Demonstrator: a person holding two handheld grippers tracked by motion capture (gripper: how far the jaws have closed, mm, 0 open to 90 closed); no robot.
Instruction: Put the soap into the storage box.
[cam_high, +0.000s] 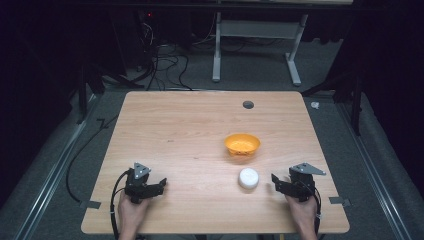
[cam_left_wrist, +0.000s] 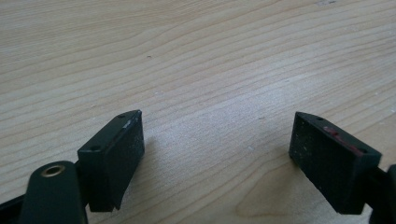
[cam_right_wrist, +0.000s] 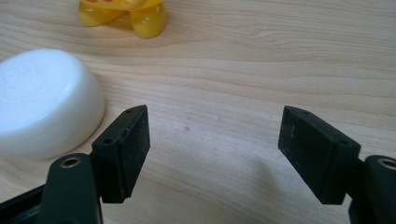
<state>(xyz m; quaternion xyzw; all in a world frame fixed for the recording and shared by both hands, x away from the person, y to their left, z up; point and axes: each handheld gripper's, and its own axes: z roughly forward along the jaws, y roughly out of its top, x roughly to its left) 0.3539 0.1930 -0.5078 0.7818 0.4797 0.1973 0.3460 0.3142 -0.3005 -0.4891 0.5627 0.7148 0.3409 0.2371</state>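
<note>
An orange bowl (cam_high: 242, 144) stands right of the table's middle, and in the right gripper view its yellow foot (cam_right_wrist: 126, 14) is at the top edge. A white round dish (cam_high: 248, 178), turned upside down, lies just in front of it. My right gripper (cam_high: 275, 181) rests near the front right, pointing left at the dish with a small gap between them. Its jaws (cam_right_wrist: 215, 133) stand open over bare wood, the white dish (cam_right_wrist: 44, 102) just left of the left jaw. My left gripper (cam_high: 161, 185) sits at the front left, open (cam_left_wrist: 217, 140), with nothing between its jaws.
The wooden table (cam_high: 175, 125) has a grey cable hole (cam_high: 248, 104) near its far edge. Behind the table stand a white desk frame (cam_high: 255, 45) and loose cables (cam_high: 165, 65) on the floor. Tape tabs mark the front corners.
</note>
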